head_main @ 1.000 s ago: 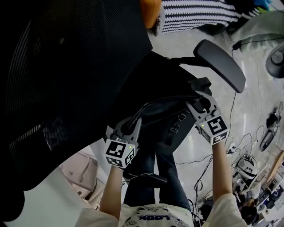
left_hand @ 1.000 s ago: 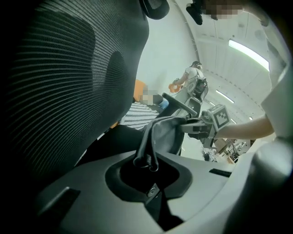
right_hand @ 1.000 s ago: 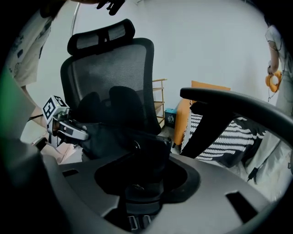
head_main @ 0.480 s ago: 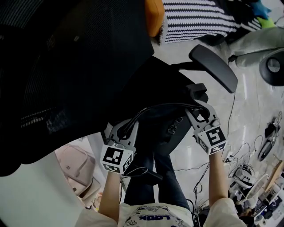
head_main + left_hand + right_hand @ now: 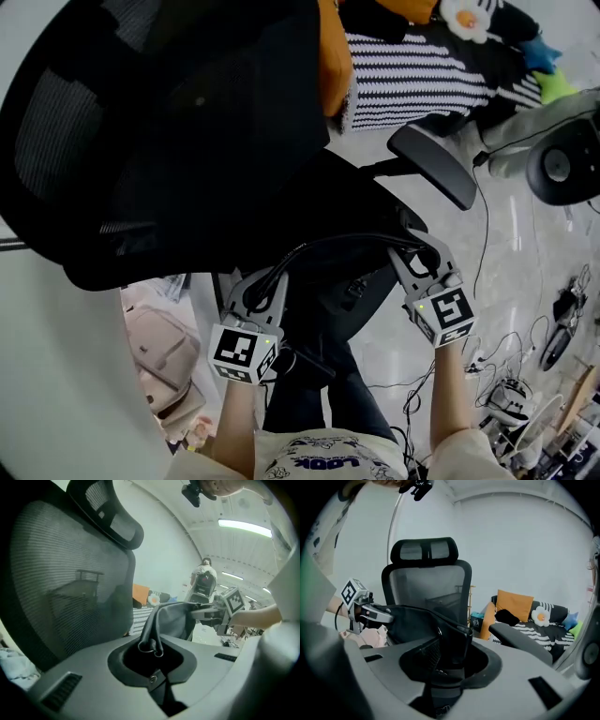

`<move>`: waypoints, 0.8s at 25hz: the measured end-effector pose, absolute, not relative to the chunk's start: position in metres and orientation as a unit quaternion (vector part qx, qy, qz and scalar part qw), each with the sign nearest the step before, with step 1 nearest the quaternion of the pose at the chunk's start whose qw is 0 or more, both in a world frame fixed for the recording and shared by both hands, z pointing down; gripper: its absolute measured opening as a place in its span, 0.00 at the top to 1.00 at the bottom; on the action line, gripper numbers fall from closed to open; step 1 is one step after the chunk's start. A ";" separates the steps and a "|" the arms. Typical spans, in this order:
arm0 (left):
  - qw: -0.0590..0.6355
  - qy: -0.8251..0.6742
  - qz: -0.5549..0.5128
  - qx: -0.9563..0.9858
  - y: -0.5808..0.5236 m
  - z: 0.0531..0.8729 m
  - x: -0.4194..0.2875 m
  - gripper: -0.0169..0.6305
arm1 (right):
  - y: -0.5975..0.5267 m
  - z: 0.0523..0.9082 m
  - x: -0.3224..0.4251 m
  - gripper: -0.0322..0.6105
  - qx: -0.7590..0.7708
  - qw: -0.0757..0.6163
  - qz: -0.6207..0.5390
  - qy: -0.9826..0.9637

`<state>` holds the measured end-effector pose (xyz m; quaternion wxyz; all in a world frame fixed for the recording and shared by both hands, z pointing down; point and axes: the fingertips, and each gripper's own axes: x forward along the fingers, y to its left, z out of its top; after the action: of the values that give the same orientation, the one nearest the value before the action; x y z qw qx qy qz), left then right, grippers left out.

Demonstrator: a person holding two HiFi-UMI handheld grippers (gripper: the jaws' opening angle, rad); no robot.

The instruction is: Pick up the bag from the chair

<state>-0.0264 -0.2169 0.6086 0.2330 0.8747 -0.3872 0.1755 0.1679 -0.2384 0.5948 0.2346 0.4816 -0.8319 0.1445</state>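
Before the black mesh chair [image 5: 178,131] at ten o'clock, your left claw [image 5: 277,274] clamps the black fabric bag [image 5: 339,292]; right claw [image 5: 409,255], just closing onto it, shares the load.

Left claw [image 5: 274,279] clenched, right claw [image 5: 412,255] tightening

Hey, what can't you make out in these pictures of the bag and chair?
- Head view: the bag blends into the black chair; its outline is lost.
- Left gripper view: the left gripper cuts off the bag below the held edge.
- Right gripper view: the right gripper, jaws just closing on the bag, hides the chair seat.
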 end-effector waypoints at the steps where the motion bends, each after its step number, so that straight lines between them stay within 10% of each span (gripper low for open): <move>1: 0.227 -0.392 0.173 0.875 -0.215 0.600 -0.029 0.92 | -0.236 0.586 0.165 0.74 0.482 0.230 0.141 -0.834; 20: 0.130 -0.455 0.137 0.870 -0.173 0.436 -0.077 0.92 | -0.192 0.425 0.117 0.75 0.488 0.162 0.078 -0.854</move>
<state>-0.0774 -0.1733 0.4357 0.1303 0.8700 -0.4552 0.1373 0.1172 -0.1921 0.4250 0.1622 0.4883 -0.8540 0.0775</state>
